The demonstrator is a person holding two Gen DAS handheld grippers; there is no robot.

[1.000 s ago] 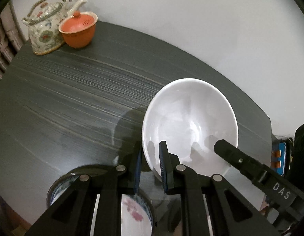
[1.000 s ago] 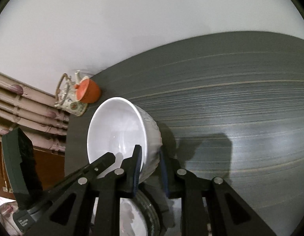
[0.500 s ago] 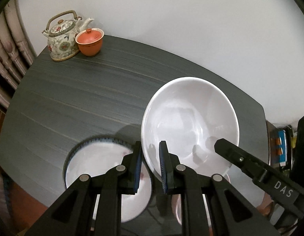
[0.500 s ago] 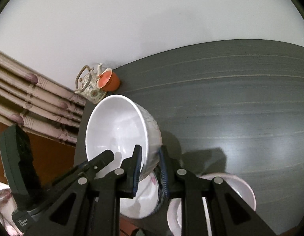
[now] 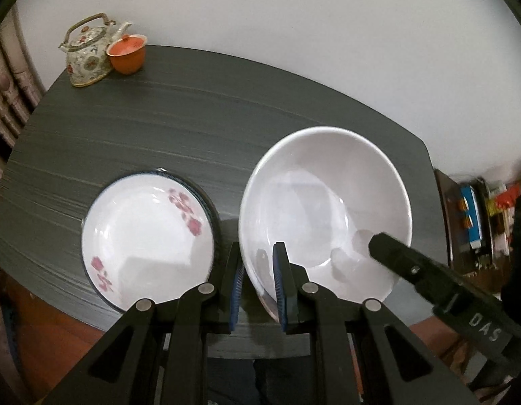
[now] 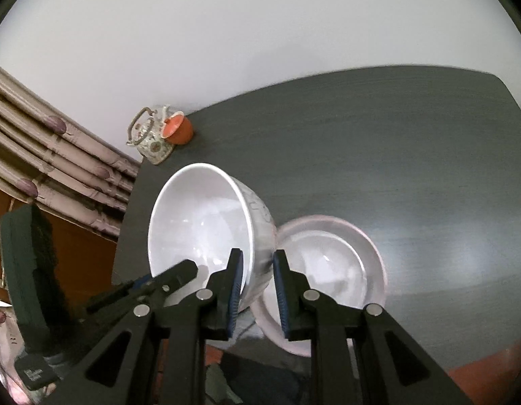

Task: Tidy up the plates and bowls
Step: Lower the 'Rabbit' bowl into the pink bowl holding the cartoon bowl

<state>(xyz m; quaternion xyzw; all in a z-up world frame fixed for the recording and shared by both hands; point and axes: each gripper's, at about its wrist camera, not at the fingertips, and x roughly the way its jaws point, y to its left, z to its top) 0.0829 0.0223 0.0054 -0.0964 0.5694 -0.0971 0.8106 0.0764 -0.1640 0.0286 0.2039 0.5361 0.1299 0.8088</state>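
A large white bowl [image 5: 324, 209] hangs above the dark table, held by both grippers. My left gripper [image 5: 258, 283] is shut on its near rim. My right gripper [image 6: 257, 287] is shut on the opposite rim, and the bowl [image 6: 199, 222] shows tilted in the right wrist view. A white plate with pink flowers and a blue edge [image 5: 145, 239] lies on the table to the left of the bowl. A pale pink bowl [image 6: 331, 263] sits on the table below and to the right of the held bowl.
A floral teapot [image 5: 86, 55] and an orange lidded cup [image 5: 127, 54] stand at the far left corner of the dark table [image 5: 226, 114]. The table's front edge runs close below the dishes. A curtain [image 6: 41, 155] hangs to the left. Cluttered shelves [image 5: 476, 216] are at the right.
Both grippers have lifted the white bowl higher and drawn back. The flowered plate and the pink bowl have come fully into view beneath it.
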